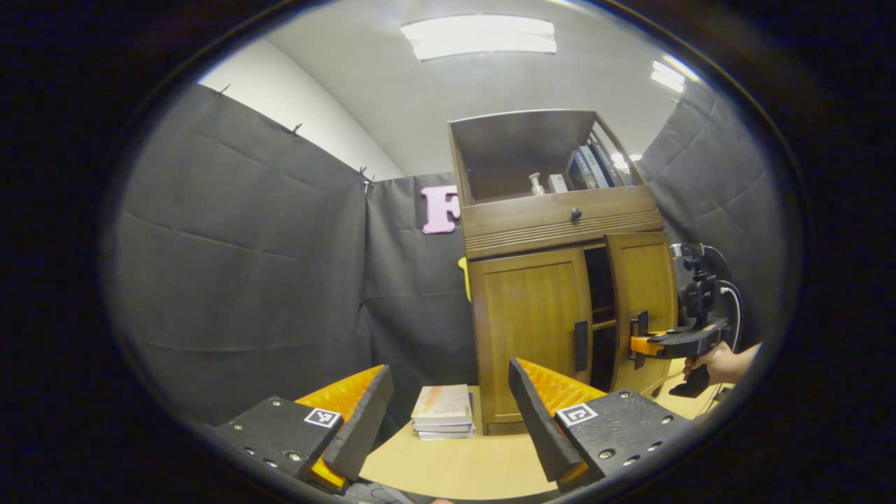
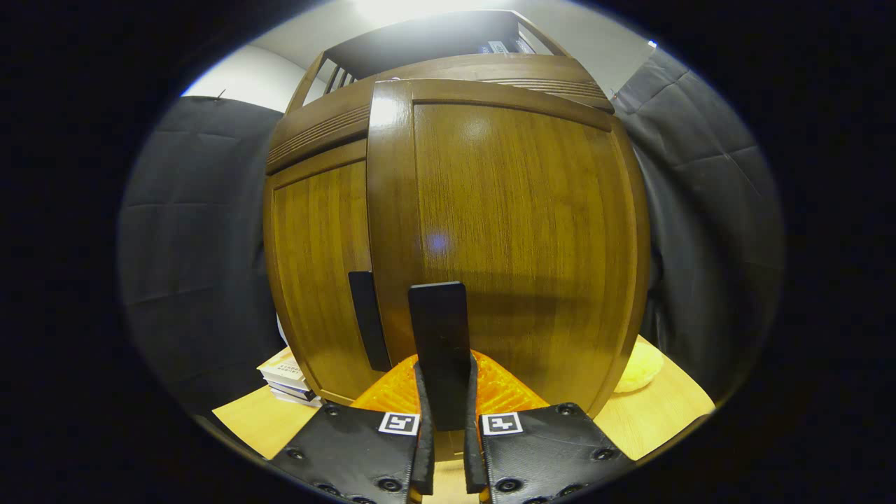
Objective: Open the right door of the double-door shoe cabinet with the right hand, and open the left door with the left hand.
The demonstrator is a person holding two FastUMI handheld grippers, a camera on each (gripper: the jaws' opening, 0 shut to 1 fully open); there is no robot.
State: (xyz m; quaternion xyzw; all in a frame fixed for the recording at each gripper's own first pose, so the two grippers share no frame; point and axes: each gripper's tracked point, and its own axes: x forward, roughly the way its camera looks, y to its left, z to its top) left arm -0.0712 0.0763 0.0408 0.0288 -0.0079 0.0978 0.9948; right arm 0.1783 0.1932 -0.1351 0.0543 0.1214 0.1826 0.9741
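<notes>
On the pale wooden tabletop [image 1: 462, 465] stood the double-door shoe cabinet [image 1: 560, 280], and the right door [image 2: 511, 238] was already off its frame, swung partly outward with a dark gap showing between it and the left door [image 1: 532, 329]. In the right gripper view, the right gripper [image 2: 446, 420] had both fingers pressed against the dark vertical handle [image 2: 439, 343] of that right door, closed tight on it from either side, no daylight between pads and handle. The left gripper view caught the same thing from farther off: that gripper clamped at the door's edge, a hand [image 1: 717, 364] behind it. So step 1 of 2 looked to be underway, the right door part open and, by my reading, needing more swing on its hinge before it counted as done. The left gripper [image 1: 451, 420] hung back from the cabinet, fingers spread wide and holding nothing, pointed roughly toward the left door, which sat flush and closed with its own dark handle [image 1: 581, 345] untouched. Next, I judged, the right hand would have to keep pulling along the door's arc rather than straight back, or the grip could slip off the slim handle. Then the left gripper would need to travel forward and close on the left handle. A stack of books [image 1: 442, 413] lay just beside the cabinet's left foot, near that approach path and worth avoiding.
</notes>
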